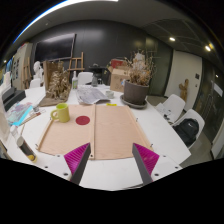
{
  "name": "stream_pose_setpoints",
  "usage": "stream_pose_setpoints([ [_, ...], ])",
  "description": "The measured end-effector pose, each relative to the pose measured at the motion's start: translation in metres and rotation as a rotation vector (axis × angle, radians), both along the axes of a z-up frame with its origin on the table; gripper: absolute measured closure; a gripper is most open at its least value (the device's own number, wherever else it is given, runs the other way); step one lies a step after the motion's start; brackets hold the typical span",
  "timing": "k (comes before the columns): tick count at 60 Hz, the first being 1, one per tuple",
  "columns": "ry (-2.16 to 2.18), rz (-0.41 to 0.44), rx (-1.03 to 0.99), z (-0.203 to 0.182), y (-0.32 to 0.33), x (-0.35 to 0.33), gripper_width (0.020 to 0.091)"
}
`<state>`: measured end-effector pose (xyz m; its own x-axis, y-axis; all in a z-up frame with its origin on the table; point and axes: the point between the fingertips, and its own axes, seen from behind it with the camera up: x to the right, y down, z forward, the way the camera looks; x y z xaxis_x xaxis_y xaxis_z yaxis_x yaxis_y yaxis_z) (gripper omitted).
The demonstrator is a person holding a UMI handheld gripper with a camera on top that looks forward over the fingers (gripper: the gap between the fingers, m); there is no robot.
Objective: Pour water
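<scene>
Hand-held gripper (112, 163): raised above the near edge of the surface (165, 130), aimed forward and somewhat downward across it. The two fingers stand well apart, nothing between them and nothing touched. Left pad (77, 156) and right pad (146, 159) are magenta, both seen against the near part of the surface. The holding hand is not in view.

Just ahead of the fingers: a tan mat (95, 130) lying flat on the white surface, running from the fingertips toward the middle. It appears to be two boards side by side, with a seam down the centre.

On the far left part of the mat: a small dark-red disc (83, 120), lying flat. Whether it is a lid or a coaster cannot be told.

Just left of the disc, at the mat's far left corner: a yellow-green mug (61, 113), upright, handle toward the left. Contents cannot be seen. No pouring vessel can be made out with certainty.

At the near left edge of the surface: a dark slender object (27, 150), lying down; its nature is unclear.

Far side of the surface: a crumpled white heap (95, 95) near the middle, and a dark pot (135, 94) with a plant to the right of it.

Right of the surface: a white chair (189, 128), and another farther back.
</scene>
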<state>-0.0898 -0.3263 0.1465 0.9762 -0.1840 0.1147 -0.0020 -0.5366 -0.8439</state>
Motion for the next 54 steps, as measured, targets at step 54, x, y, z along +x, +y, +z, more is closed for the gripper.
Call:
stream_pose_setpoints([
  [54, 0.119, 0.214, 0.097, -0.103, 0.013, -0.350, 0.0273],
])
